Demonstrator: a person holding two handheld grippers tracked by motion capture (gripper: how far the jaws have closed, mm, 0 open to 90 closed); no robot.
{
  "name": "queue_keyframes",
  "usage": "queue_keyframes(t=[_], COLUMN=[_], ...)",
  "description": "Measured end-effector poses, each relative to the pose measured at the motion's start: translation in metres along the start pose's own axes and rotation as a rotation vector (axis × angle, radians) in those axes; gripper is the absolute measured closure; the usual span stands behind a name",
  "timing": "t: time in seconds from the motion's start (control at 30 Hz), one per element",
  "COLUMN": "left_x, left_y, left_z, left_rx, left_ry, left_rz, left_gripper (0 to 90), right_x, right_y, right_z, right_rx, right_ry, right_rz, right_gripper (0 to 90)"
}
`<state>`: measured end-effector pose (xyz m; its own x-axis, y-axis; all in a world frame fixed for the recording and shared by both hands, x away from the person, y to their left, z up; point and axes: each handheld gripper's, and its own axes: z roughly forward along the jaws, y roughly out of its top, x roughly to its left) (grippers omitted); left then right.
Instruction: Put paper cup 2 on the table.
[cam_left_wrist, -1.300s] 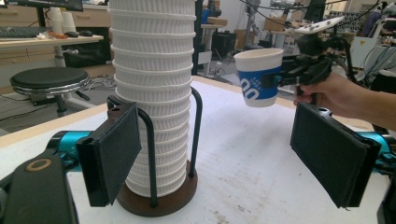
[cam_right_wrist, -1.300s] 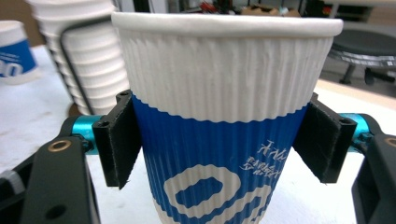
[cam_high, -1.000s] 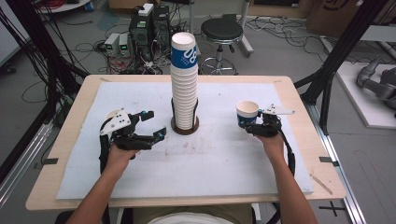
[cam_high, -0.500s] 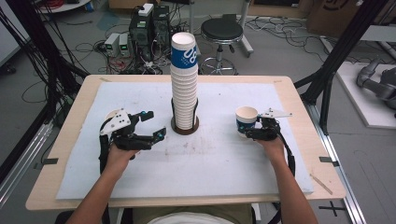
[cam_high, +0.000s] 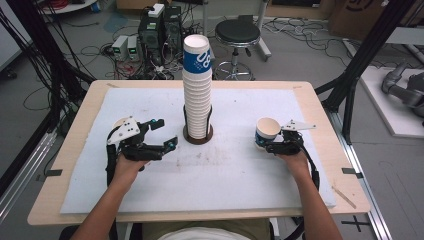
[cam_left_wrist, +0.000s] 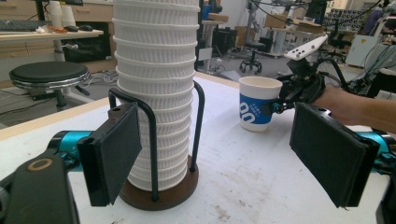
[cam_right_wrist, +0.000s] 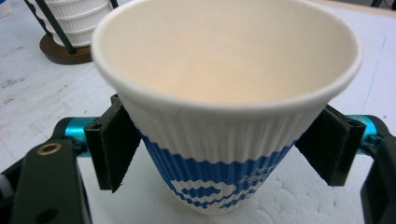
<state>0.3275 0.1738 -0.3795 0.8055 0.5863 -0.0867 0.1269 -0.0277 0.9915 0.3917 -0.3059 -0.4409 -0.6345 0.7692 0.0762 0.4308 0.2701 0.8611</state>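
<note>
One upright white-and-blue ribbed cup (cam_right_wrist: 224, 140)

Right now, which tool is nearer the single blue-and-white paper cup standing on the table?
Right. The right tool has its jaws on either side of the single blue-and-white paper cup, just opened off it. The left tool is across the table, beyond the tall cup stack.

Cup (cam_high: 267, 132): white ribbed paper, blue band on the lower half. Upright, mouth up, empty. Stands on the bench's white mat, right of the stack.
</note>
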Motion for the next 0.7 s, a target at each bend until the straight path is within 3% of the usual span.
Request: queue_keyframes(t=[0.27,0.7], left_x=[0.001,0.003], left_y=[0.0,0.0], left_z=[0.0,-0.002], left_rx=[0.001,-0.004], left_ry=[-0.002,0.009], left_rz=[0.0,-0.006], left_gripper=[16.6,16.6], right_x=[-0.001,0.001], right_y=[0.0,0.0], right_z=[-0.007,-0.031], right_rx=[0.03,0.069], right_ry=[0.042,0.047], right_rz=[-0.001,-0.03], right_gripper=[19.0,19.0])
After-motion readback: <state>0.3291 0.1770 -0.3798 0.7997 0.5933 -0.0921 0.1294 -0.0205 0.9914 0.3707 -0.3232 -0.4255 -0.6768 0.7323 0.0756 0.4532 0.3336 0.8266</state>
